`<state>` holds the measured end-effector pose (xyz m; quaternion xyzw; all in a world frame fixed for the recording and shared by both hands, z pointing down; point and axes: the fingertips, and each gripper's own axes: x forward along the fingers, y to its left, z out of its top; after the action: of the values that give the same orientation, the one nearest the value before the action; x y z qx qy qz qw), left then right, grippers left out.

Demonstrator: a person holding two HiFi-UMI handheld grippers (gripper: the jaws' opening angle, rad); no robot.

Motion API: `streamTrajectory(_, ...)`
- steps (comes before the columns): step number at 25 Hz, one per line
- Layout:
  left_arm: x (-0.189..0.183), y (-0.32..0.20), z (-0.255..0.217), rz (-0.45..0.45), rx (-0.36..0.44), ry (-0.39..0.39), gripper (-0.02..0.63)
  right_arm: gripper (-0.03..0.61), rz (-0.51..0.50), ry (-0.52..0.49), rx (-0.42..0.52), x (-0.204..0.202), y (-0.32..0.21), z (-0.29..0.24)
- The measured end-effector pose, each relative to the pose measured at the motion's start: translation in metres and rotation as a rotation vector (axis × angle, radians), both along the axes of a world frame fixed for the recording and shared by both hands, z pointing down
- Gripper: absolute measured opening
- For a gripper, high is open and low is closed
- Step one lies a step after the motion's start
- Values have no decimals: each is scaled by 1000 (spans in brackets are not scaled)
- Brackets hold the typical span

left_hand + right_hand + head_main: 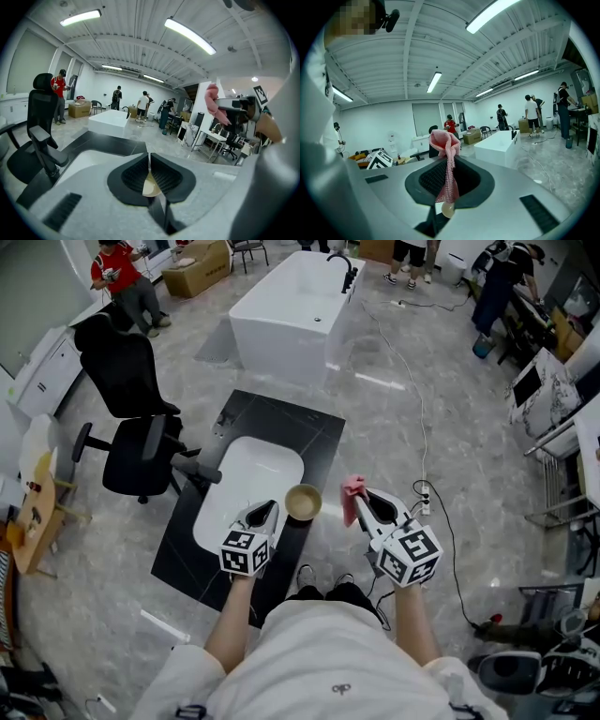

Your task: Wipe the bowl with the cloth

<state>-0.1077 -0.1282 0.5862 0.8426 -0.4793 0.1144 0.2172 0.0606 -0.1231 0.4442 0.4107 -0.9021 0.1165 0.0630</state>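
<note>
A small tan bowl point(303, 502) is held up over the black counter, and my left gripper point(268, 513) is shut on its rim. In the left gripper view the bowl point(150, 185) shows as a thin tan edge pinched between the shut jaws of the left gripper point(149, 159). My right gripper point(367, 503) is shut on a pink cloth point(352, 498), just right of the bowl. In the right gripper view the cloth point(446, 154) stands bunched above the jaws of the right gripper point(447, 165) and hangs down between them, with the bowl point(448, 209) a little below. The cloth point(212, 100) also shows at the upper right of the left gripper view.
Below the grippers a white basin point(246, 486) is sunk in a black counter point(309, 432). A black office chair point(133, 432) stands to the left, a white bathtub point(291, 306) farther back. A cable point(421, 418) runs across the floor on the right. Several people stand at the back.
</note>
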Motion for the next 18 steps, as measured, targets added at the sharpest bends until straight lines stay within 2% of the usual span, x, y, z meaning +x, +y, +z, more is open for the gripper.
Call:
streamTrajectory(7,3,-33,48,-9,-127,38,17,26,-1,2,-34,-1,-13,17)
streamTrajectory(8,3,-38,56,-11,-149,44,27,26,-1,5,-39,-1,-14,19)
streamTrajectory(10,4,-47,73,-13,-195,57,99,26,-2,9,-47,-1,-18,22)
streamTrajectory(14,5,-57,114,-39,-310,73,116,26,0,12,-75,0,-25,33)
streamTrajectory(18,6,-57,146,-85,-426,148,143,26,6,11,-114,2,-29,48)
